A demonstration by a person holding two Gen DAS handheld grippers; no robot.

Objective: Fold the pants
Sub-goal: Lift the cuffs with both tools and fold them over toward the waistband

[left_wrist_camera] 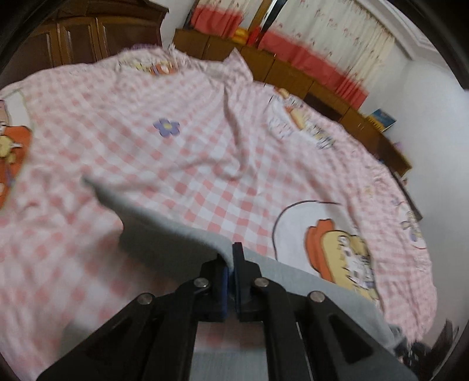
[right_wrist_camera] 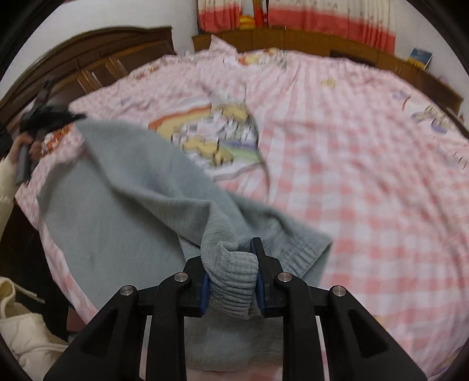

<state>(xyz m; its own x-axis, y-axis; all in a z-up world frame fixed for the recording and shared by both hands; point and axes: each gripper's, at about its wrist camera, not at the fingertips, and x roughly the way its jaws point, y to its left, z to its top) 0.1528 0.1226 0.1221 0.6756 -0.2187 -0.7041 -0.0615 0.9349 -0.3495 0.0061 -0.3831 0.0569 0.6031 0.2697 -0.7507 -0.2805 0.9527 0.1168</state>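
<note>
Pink checked bedspread (right_wrist_camera: pixel 366 190) under grey pants (right_wrist_camera: pixel 123 205), pinched taut between left gripper (left_wrist_camera: pixel 229 258) and right gripper (right_wrist_camera: pixel 231 263) clamping the ribbed cuff (right_wrist_camera: pixel 231 281), likely for folding.

Pants (right_wrist_camera: pixel 123 205) lie on the bed (right_wrist_camera: pixel 366 190), at its near left part in the right wrist view. Right gripper (right_wrist_camera: pixel 233 274) at near edge, ribbed cuff (right_wrist_camera: pixel 231 281) between its fingers. Left gripper (right_wrist_camera: pixel 47 117) at far left end of the pants. Curtains (right_wrist_camera: pixel 322 17) behind the bed; cabinet (right_wrist_camera: pixel 293 38) below them.
</note>
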